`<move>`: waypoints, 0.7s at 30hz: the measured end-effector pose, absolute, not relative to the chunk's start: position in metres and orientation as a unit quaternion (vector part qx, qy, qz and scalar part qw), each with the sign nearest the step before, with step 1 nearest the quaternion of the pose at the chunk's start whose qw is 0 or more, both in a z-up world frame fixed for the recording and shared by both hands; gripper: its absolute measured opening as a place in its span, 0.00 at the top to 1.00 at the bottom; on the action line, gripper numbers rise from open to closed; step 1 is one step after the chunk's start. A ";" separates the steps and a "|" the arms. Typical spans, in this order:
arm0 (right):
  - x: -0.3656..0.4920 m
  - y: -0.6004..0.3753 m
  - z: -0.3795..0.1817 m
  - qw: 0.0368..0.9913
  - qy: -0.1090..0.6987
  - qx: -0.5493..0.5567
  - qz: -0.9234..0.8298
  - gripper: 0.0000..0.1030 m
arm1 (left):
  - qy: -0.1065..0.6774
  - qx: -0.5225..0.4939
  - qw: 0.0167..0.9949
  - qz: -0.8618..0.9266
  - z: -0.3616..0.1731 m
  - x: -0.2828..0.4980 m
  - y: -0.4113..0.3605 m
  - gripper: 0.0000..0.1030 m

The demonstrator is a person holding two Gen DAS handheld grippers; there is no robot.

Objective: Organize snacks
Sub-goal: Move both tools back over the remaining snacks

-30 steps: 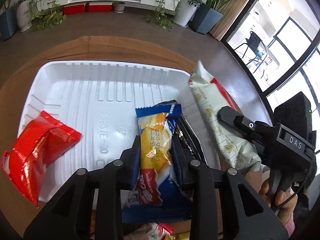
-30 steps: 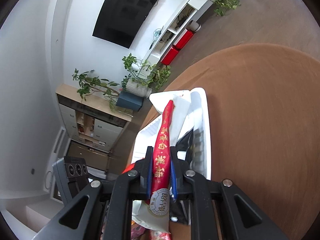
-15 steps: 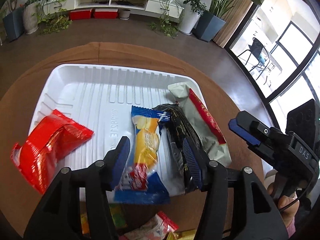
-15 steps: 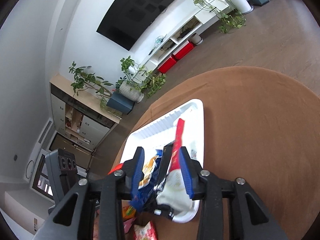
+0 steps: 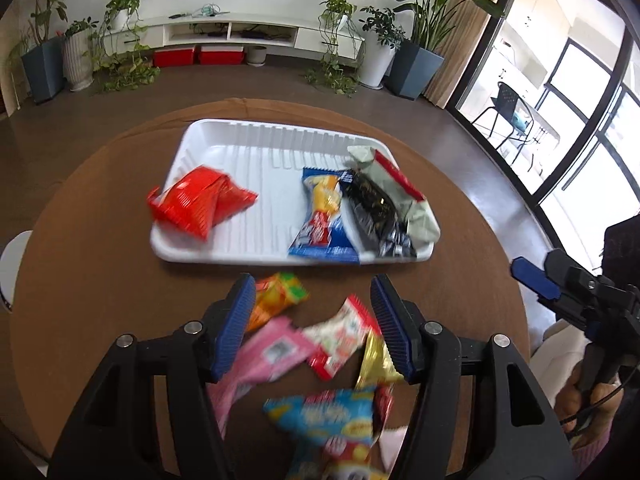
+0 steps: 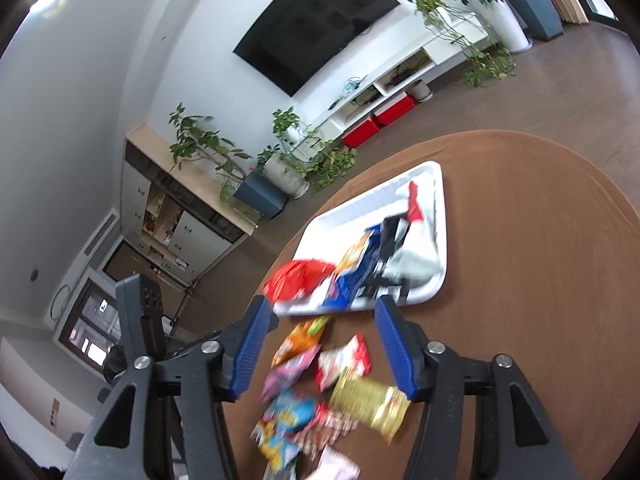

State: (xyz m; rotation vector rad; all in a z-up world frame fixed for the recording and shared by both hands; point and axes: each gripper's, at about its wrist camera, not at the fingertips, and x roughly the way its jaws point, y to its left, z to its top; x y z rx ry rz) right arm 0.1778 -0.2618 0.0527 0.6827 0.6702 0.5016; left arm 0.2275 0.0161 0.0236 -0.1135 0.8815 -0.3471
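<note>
Both tongs are spread wide and gripping nothing: the left gripper hangs over a loose heap of snack packets on the round brown table, and the right gripper hangs above that same heap (blurred in both views). At 12 o'clock from the heap sits the white tray. It carries a red packet at its 9 o'clock side, with a blue packet, a black packet and a grey-green packet lying side by side towards 3 o'clock.
</note>
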 end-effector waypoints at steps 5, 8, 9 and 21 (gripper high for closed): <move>0.136 -0.242 0.045 0.865 0.328 0.301 0.231 0.38 | 0.420 -0.042 0.892 -0.160 0.012 0.178 0.034 0.40; 0.116 -0.226 0.029 0.859 0.348 0.297 0.231 0.36 | 0.432 -0.044 0.886 -0.161 -0.001 0.156 0.038 0.40; 0.112 -0.221 0.023 0.856 0.356 0.294 0.231 0.36 | 0.435 -0.041 0.885 -0.160 -0.005 0.152 0.038 0.40; 0.086 -0.160 -0.026 0.850 0.428 0.218 0.214 0.36 | 0.448 -0.011 0.879 -0.161 -0.017 0.132 0.018 0.38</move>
